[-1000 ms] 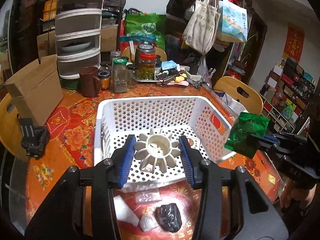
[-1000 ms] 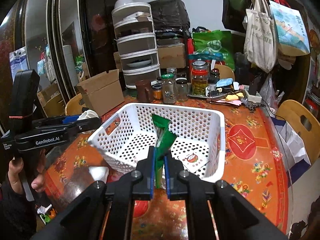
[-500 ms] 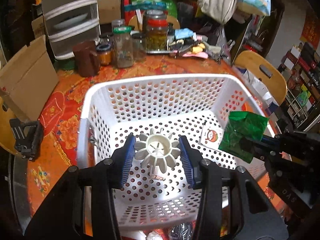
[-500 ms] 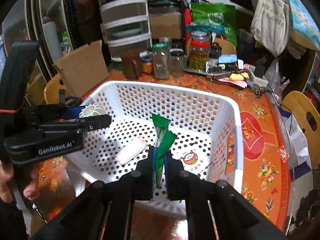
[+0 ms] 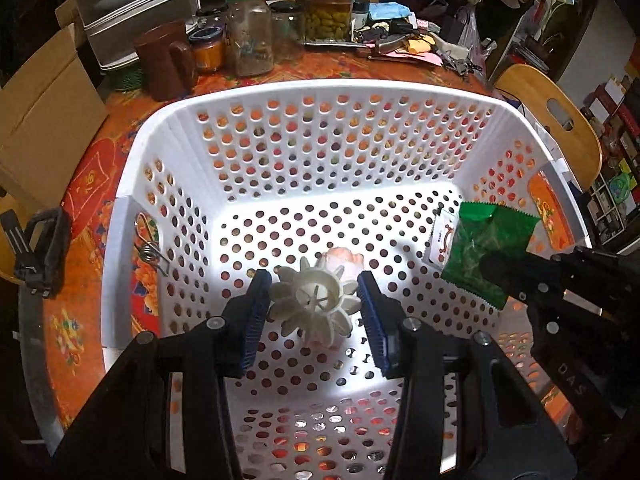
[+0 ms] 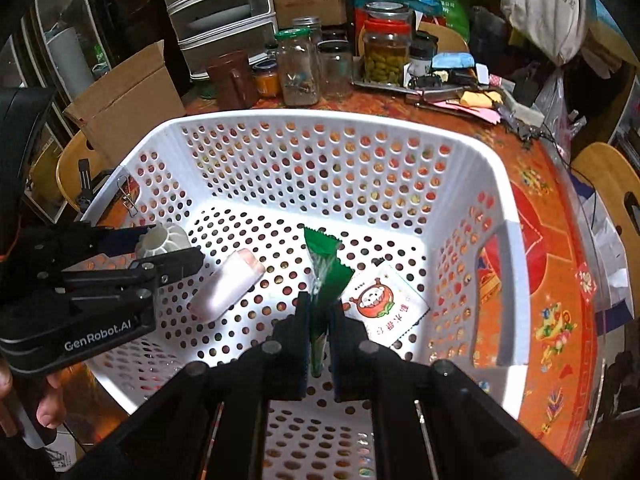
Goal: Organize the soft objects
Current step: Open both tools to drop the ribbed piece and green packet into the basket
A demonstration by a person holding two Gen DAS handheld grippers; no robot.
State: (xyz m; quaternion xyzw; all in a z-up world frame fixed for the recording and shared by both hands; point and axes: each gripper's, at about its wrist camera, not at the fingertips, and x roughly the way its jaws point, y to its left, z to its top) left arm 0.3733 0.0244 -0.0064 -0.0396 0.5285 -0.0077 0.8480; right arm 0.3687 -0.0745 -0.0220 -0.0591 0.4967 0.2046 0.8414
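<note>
Both grippers hang over the basket [image 5: 520, 128] for dropping: left gripper [image 5: 314, 302] jaws grip the white finned piece [image 5: 316, 300], right gripper [image 6: 319, 320] jaws pinch the green packet [image 6: 326, 268].

Cluttered home: pickle jars [image 5: 328, 12], floral tablecloth [image 6: 556, 280]

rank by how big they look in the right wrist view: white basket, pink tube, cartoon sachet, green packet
1. white basket
2. pink tube and cartoon sachet: look alike
3. green packet, seen edge-on and near the camera, so unsure
</note>
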